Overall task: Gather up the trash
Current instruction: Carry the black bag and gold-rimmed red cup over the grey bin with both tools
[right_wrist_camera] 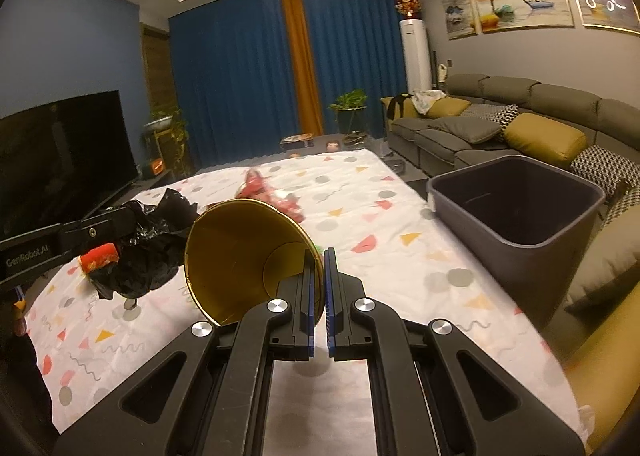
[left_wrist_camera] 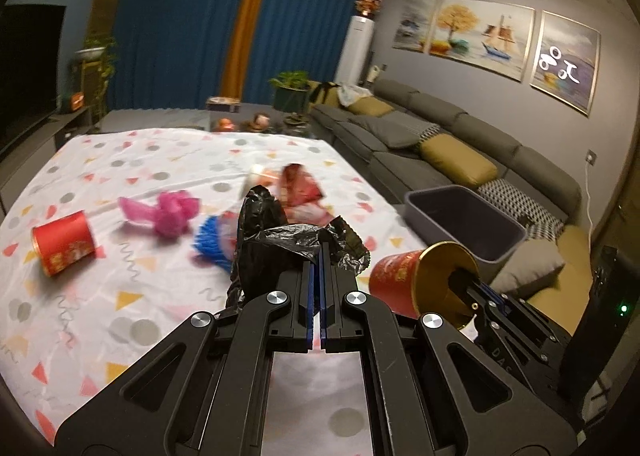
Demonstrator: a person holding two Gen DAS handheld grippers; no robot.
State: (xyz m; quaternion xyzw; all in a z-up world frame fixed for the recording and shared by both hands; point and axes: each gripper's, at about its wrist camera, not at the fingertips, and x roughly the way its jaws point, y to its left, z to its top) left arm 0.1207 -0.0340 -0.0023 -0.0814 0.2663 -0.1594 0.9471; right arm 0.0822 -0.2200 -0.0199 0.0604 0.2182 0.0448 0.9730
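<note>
My left gripper (left_wrist_camera: 320, 254) is shut on a crumpled black plastic bag (left_wrist_camera: 276, 240), held above the patterned tablecloth (left_wrist_camera: 120, 296). In the right wrist view the same bag (right_wrist_camera: 148, 252) hangs from it at the left. My right gripper (right_wrist_camera: 319, 258) is shut on the rim of a red can with a gold inside (right_wrist_camera: 244, 252), one finger inside and one outside. The left wrist view shows that can (left_wrist_camera: 400, 280) lifted at the right. A grey bin (right_wrist_camera: 516, 207) stands open at the table's right edge, to the right of both grippers.
On the cloth lie a second red can (left_wrist_camera: 64, 242), a pink mesh bow (left_wrist_camera: 168, 211), a blue-and-white item (left_wrist_camera: 212, 240) and red wrappers (left_wrist_camera: 300, 185). A grey sofa (left_wrist_camera: 460, 143) with yellow cushions runs along the right. A dark television (right_wrist_camera: 60, 159) stands at the left.
</note>
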